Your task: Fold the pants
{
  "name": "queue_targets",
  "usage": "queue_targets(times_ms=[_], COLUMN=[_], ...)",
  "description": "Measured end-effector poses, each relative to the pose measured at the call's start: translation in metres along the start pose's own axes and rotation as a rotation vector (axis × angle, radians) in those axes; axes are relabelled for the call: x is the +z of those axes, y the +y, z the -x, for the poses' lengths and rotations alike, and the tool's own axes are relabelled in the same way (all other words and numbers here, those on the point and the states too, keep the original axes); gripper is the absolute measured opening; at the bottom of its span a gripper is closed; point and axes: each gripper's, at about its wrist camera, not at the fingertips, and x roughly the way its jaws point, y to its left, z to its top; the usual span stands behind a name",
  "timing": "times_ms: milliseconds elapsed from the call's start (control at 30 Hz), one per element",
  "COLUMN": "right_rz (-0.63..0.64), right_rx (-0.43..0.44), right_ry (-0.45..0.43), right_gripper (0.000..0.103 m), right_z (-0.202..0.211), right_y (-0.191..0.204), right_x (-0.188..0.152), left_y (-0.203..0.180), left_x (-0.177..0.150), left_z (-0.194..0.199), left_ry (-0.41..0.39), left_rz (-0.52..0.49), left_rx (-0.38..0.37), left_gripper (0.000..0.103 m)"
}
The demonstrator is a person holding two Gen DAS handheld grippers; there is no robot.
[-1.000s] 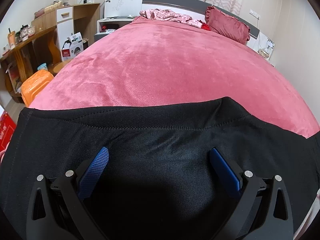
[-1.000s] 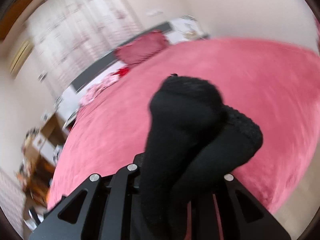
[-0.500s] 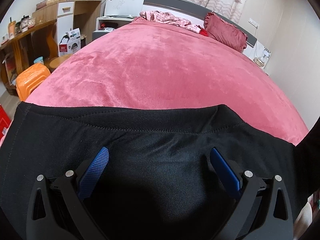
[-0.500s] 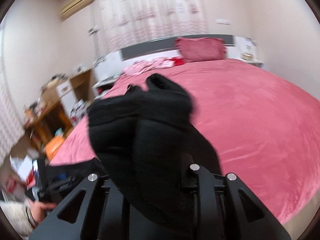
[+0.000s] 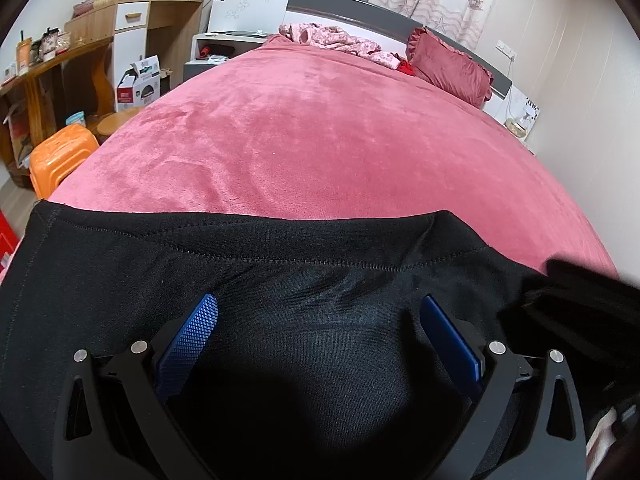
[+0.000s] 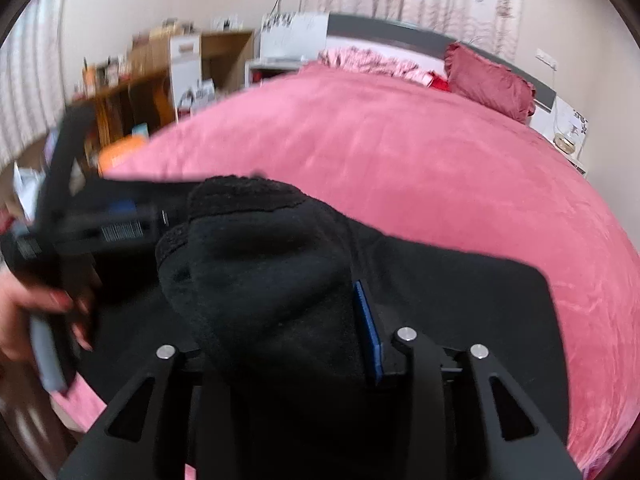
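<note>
Black pants (image 5: 320,264) lie flat across the near edge of the pink bed (image 5: 320,140). My left gripper (image 5: 320,332) rests open over them, blue pads (image 5: 188,344) wide apart with only flat cloth beneath. In the right wrist view my right gripper (image 6: 280,320) carries a bunched fold of the pants (image 6: 260,264) above the flat part (image 6: 460,280). Its jaws are opening and the bunch still fills the gap against the one blue pad (image 6: 368,332) that shows; the other finger is hidden. The left gripper (image 6: 120,216) appears blurred at left, held by a hand (image 6: 24,320).
A red pillow (image 5: 452,68) and pink floral clothing (image 5: 340,40) lie at the headboard. Left of the bed stand an orange stool (image 5: 60,160), a wooden desk (image 5: 60,68) and a cardboard box (image 5: 138,84). The far half of the bed is bare pink blanket.
My right gripper has swung across and rolled upright, bringing the bunched fold over the flat pants beside the left gripper, and its jaws have widened. The left gripper has stayed put.
</note>
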Motion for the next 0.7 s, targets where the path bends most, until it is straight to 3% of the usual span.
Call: queue_targets(times_ms=[67, 133, 200, 300, 433, 500, 567, 633, 700], right_rz=[0.023, 0.049, 0.086, 0.112, -0.074, -0.21, -0.351, -0.418, -0.464], right_rx=[0.009, 0.053, 0.112, 0.173, 0.241, 0.248, 0.174, 0.1, 0.024], right_ry=[0.053, 0.098, 0.089, 0.057, -0.056, -0.119, -0.148, -0.133, -0.085], right_gripper=[0.053, 0.092, 0.098, 0.098, 0.098, 0.098, 0.093, 0.059, 0.042], right_z=[-0.014, -0.021, -0.013, -0.002, 0.028, 0.04, 0.045, 0.04, 0.028], right_y=[0.003, 0.008, 0.015, 0.016, -0.035, -0.069, -0.109, -0.137, -0.163], right_x=[-0.009, -0.02, -0.031, -0.032, -0.021, -0.016, -0.015, -0.014, -0.014], left_y=[-0.001, 0.0, 0.001, 0.003, 0.004, -0.005, -0.027, -0.054, -0.076], left_x=[0.0, 0.0, 0.0, -0.001, 0.003, 0.005, 0.005, 0.0, -0.006], left_z=[0.0, 0.0, 0.001, 0.006, 0.022, 0.032, 0.037, 0.037, 0.03], left_ry=[0.0, -0.001, -0.003, -0.017, -0.057, -0.059, -0.026, 0.043, 0.118], left_rz=[-0.001, -0.001, 0.002, 0.018, 0.072, 0.098, 0.072, 0.016, -0.014], left_rx=[0.0, 0.0, -0.005, -0.027, -0.087, -0.182, -0.289, -0.396, -0.455], left_gripper=[0.1, 0.1, 0.1, 0.1, 0.1, 0.1, 0.1, 0.1, 0.1])
